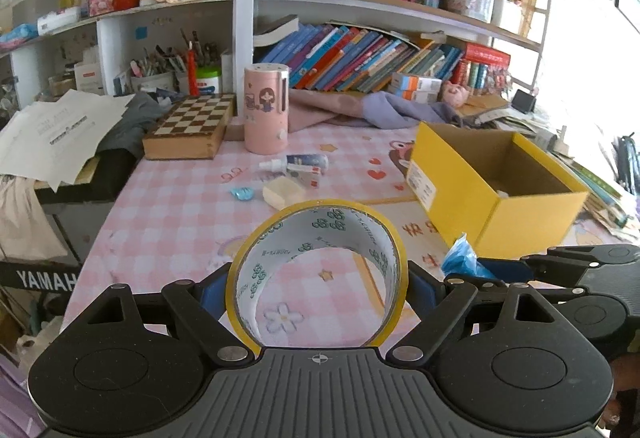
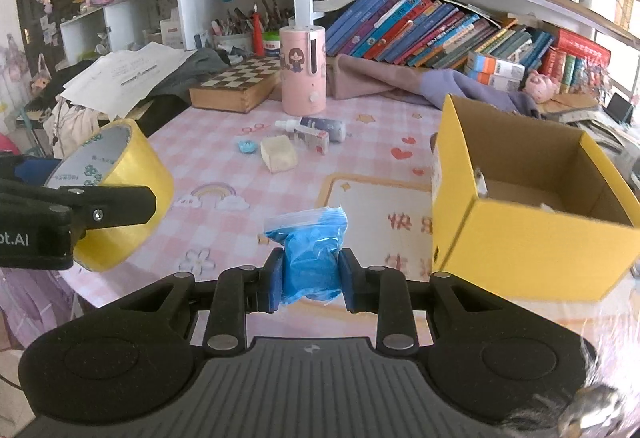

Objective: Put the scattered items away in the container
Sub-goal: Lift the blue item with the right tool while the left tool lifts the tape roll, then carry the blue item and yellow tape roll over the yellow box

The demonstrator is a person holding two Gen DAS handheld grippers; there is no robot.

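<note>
Your left tongs [image 1: 316,294] clamp the tape roll [image 1: 320,238]; your right tongs [image 2: 311,280] clamp the blue bag [image 2: 310,250]. Right of both, the yellow box [image 2: 532,246] holds pale scraps, mostly hidden by its wall.

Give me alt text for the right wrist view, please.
The right gripper clamps a blue plastic bag above a pink checked table, beside an open yellow box. At left, the left gripper holds a yellow tape roll; small items lie farther back.
</note>
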